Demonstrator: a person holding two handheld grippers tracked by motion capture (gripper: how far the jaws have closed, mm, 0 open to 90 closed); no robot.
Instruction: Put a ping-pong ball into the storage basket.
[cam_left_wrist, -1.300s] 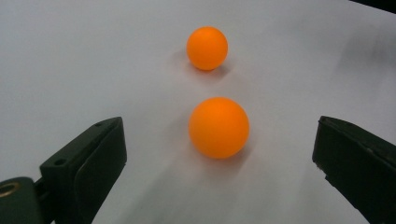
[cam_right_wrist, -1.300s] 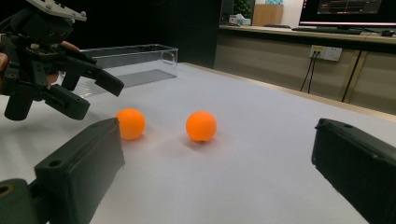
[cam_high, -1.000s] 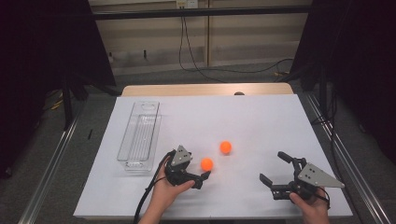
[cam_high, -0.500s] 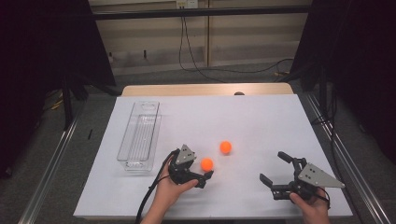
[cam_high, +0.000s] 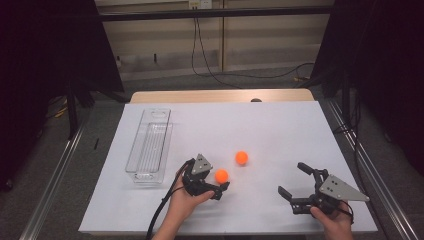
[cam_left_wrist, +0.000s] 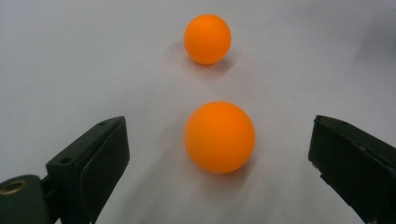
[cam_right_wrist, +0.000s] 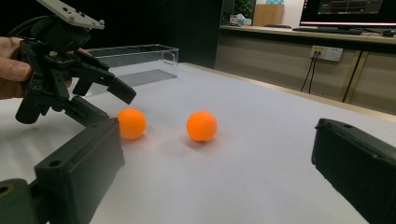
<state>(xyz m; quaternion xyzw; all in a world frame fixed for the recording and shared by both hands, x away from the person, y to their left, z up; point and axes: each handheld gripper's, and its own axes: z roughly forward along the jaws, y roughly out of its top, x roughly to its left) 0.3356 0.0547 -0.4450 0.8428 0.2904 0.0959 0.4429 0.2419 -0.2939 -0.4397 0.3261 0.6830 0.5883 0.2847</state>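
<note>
Orange ball (cam_left_wrist: 219, 137) between spread left claw (cam_left_wrist: 219, 154) jaws (untouched), on table (cam_high: 280, 130)

1. Left gripper (cam_high: 218, 186), bottom centre of high view, jaws spread wide, held low by left hand (cam_high: 186, 199).
2. Right gripper (cam_high: 294, 184), lower right, jaws agape, gripped by right hand (cam_high: 334, 223).

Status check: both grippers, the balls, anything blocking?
Left gripper open, jaws straddling near orange ball, not touching. Right gripper open, empty. Second ball loose beyond; clear bin empty; nothing in the way.
</note>
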